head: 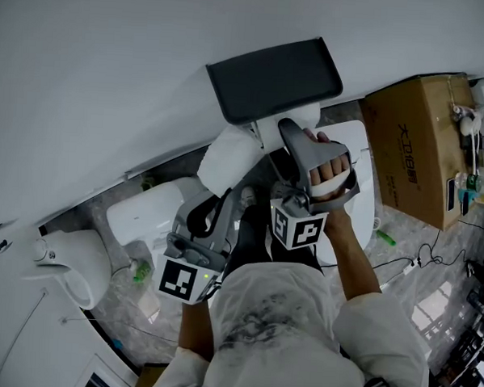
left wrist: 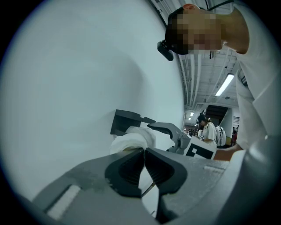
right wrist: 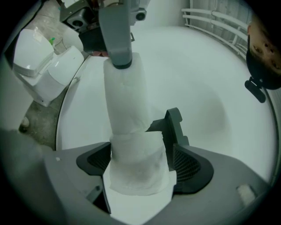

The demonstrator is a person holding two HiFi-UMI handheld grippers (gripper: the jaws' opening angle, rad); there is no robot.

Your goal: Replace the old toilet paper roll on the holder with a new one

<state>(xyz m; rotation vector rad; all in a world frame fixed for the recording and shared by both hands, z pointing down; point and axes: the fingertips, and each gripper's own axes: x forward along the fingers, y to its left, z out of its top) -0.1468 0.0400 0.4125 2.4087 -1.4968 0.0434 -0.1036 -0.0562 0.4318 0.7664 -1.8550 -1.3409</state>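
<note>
While the left gripper (left wrist: 144, 154) is held at the left of the scene with its jaws pressed together, its tips are seen right at the left end of the toilet paper roll (head: 228, 157); whether a fold of paper is nipped there cannot be told. The roll is found close against the wall, just below the black holder (head: 272, 77), and its long axis is laid along the wall, left to right, so that one end is turned to each gripper. At the right end the right gripper (right wrist: 142, 162) is spread wide; the roll's end is taken in between its jaws, but a gap is seen beside one pad, so no clamp is judged to be made. The right gripper is judged the nearer to the holder, and the coming move is judged to run along that axis.
</note>
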